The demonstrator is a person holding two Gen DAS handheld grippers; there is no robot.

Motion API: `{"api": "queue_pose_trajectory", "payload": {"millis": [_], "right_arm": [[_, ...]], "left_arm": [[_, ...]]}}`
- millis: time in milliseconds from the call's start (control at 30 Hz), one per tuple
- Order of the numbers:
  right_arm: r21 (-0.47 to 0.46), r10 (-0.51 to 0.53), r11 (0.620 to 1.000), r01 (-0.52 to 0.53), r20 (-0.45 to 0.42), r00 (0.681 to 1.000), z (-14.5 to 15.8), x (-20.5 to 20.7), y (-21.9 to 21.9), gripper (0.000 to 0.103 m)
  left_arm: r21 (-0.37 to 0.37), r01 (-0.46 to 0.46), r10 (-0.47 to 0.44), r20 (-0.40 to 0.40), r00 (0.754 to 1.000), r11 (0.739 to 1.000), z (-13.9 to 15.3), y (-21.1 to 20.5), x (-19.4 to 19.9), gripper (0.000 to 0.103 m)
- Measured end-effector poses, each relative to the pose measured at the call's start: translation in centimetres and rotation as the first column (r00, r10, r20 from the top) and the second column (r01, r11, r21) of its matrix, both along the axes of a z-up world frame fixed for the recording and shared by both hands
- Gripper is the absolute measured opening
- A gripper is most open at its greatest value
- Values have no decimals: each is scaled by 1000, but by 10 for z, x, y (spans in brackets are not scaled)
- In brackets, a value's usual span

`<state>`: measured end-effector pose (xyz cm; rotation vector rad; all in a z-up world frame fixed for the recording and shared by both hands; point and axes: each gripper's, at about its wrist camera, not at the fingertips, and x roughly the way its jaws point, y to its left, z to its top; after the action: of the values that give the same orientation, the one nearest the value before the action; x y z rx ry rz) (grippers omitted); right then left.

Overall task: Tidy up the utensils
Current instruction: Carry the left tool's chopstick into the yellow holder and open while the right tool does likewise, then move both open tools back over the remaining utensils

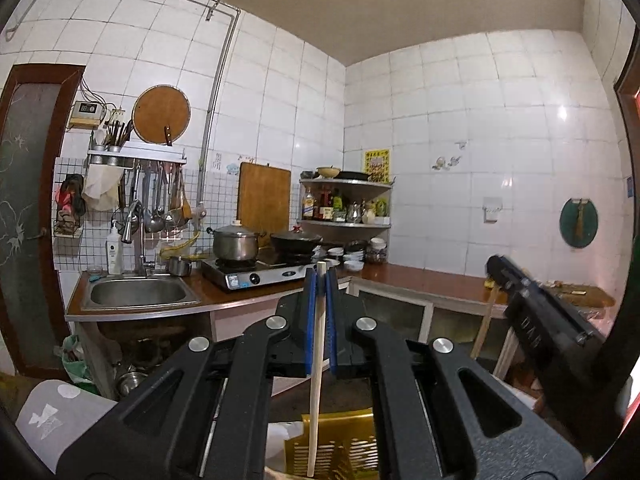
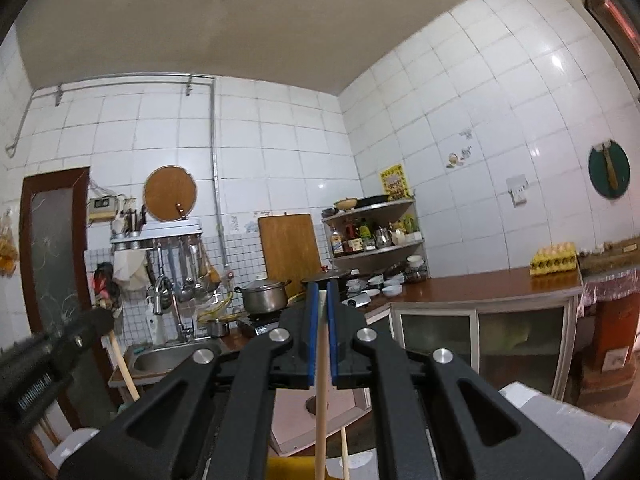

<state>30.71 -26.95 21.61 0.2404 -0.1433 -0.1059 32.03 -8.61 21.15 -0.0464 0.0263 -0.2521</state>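
**Tiled kitchen, a chopstick in each gripper**

White wall tiles wrap a corner kitchen whose brown counter (image 1: 420,278) runs from a steel sink (image 1: 138,292) past a gas stove (image 1: 256,274) to a corner shelf (image 1: 346,200) of bottles. A lidded steel pot (image 1: 235,242) and a dark wok (image 1: 296,240) sit on the stove, a wooden cutting board (image 1: 264,198) leans on the wall behind them, and ladles hang from a rack (image 1: 136,156) above the sink.

Both grippers are raised well above the floor, facing that corner. The left gripper (image 1: 320,280) has its blue pads (image 1: 309,312) pressed together on a pale wooden chopstick (image 1: 316,380) — its top pokes just above the fingertips and its length hangs down toward a yellow slotted basket (image 1: 340,444) below. The right gripper (image 2: 321,292) is likewise clamped on a second chopstick (image 2: 320,400), which runs down between its fingers; another thin stick (image 2: 344,452) stands just beside it lower down.

In the left wrist view the right gripper shows at the right edge, a wooden stick hanging beneath it. An egg carton (image 2: 554,258) rests on the far end of the counter.
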Motion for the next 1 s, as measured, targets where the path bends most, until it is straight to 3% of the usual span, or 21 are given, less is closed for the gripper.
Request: {"api": "queue_pose_trajectory", "payload": {"millis": [200, 400, 600, 667, 700, 733, 767, 800, 933, 1000], "right_arm": [[-28, -22, 999, 22, -19, 1000, -23, 26, 13, 5], [-83, -26, 996, 18, -96, 995, -44, 41, 17, 5], [-125, 3, 991, -36, -254, 967, -47, 51, 15, 6], [-108, 0, 993, -36, -310, 951, -46, 48, 7, 10], [-90, 3, 995, -36, -339, 941, -44, 44, 2, 16], [-76, 4, 997, -33, -350, 937, -45, 39, -3, 37], [-64, 0, 998, -24, -358, 934, -43, 32, -8, 53], [-58, -7, 998, -15, -368, 930, -41, 23, -12, 53], [-33, 0, 999, -16, -417, 909, -41, -7, -24, 58], [-20, -5, 1000, -4, -443, 896, -44, -25, -28, 64]], "left_arm": [[12, -19, 20, -66, 998, 1000, -41, 1, 42, 3], [11, -35, 36, -176, 984, 999, -80, 14, 71, 4], [-4, -39, 37, -234, 971, 999, -76, 32, 65, 6], [-11, -41, 37, -240, 970, 999, -67, 37, 55, 22], [-18, -47, 42, -235, 971, 999, -60, 42, 45, 42], [-23, -58, 51, -222, 974, 998, -54, 47, 36, 64], [-25, -74, 67, -205, 976, 997, -48, 52, 27, 72], [-23, -89, 83, -191, 978, 996, -43, 56, 17, 81], [24, -129, 132, -174, 976, 991, -25, 76, -23, 98], [36, -147, 151, -181, 972, 989, -22, 87, -38, 98]]}}
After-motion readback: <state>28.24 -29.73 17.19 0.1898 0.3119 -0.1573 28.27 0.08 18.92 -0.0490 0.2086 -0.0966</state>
